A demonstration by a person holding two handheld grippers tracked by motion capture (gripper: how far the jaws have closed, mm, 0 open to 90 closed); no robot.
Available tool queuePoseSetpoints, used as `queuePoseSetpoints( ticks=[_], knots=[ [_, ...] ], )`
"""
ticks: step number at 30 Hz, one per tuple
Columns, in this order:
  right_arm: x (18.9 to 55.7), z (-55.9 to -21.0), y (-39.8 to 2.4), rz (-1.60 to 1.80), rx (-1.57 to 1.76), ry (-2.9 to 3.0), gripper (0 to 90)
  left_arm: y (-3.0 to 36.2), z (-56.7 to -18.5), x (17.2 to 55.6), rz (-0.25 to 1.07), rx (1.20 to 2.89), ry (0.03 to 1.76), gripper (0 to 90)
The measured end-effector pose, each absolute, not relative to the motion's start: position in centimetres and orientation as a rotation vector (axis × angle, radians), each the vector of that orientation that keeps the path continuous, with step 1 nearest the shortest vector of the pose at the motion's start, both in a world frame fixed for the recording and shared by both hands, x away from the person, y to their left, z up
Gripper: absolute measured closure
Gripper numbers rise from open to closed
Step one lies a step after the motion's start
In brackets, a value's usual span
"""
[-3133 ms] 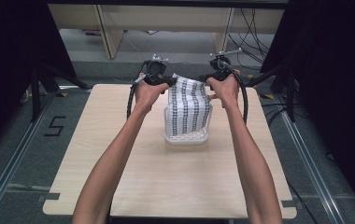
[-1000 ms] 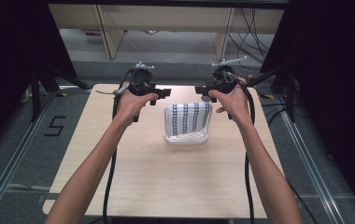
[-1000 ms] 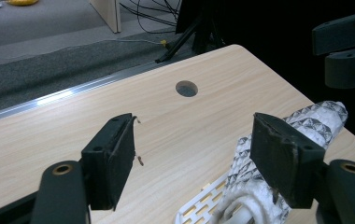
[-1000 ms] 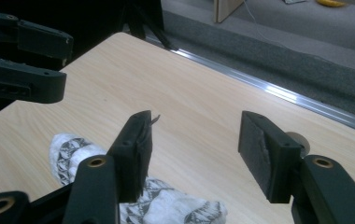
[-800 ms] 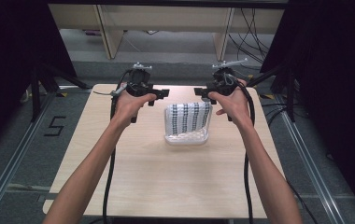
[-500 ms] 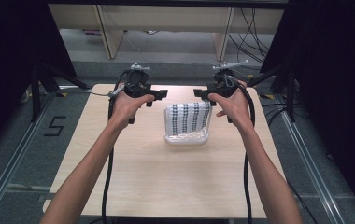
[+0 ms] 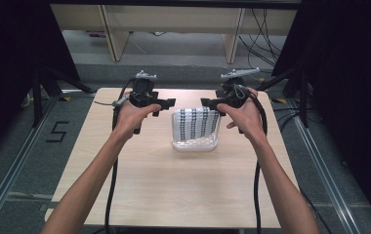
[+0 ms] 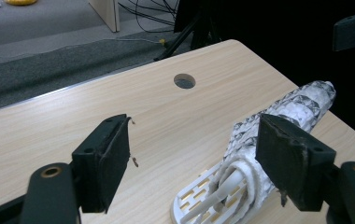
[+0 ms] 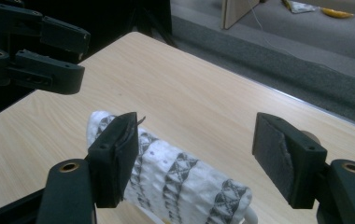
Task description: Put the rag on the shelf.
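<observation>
A pale wood-grain bench (image 7: 174, 195) is standing on a grey floor (image 7: 183, 46), with a round hole (image 8: 184, 80) showing near one far corner. Black curtains (image 7: 8, 58) are hanging along both sides, darkening the edges. Behind the bench, light wooden furniture legs (image 7: 111, 31) are resting on the floor, and black cables (image 7: 259, 24) are trailing beside them. A metal rail (image 7: 8, 180) is running along the floor at the left, near a marked "5" (image 7: 56, 131).
</observation>
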State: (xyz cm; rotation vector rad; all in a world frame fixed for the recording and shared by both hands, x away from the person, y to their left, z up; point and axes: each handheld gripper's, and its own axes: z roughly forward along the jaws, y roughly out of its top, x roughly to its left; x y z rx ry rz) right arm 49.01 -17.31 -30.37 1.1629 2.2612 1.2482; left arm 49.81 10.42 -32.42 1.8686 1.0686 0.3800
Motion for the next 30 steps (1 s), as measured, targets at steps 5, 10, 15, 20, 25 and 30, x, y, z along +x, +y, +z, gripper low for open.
queuePoseSetpoints(
  ticks=[5,10,15,20,25,30],
  knots=[
    [48.4,-30.3,-17.5,1.254,1.130,2.260,32.3,10.3,-32.5,49.2,0.387,1.870,1.057,25.5],
    [47.9,-30.6,-17.5,1.250,1.133,2.267,32.4,10.5,-32.5,48.8,0.379,1.868,1.044,24.8],
    [47.8,-31.0,-17.7,1.250,1.115,2.272,32.3,10.6,-32.6,48.3,0.385,1.872,1.042,24.7],
    [47.2,-31.4,-17.7,1.254,1.117,2.280,32.3,10.9,-32.7,47.8,0.375,1.857,1.024,24.7],
    [46.5,-31.7,-17.8,1.264,1.092,2.282,32.0,10.8,-33.2,47.5,0.377,1.872,1.016,24.5],
    [45.4,-31.9,-18.3,1.265,1.062,2.290,32.0,10.9,-33.6,46.8,0.372,1.872,0.997,24.3]
  ],
)
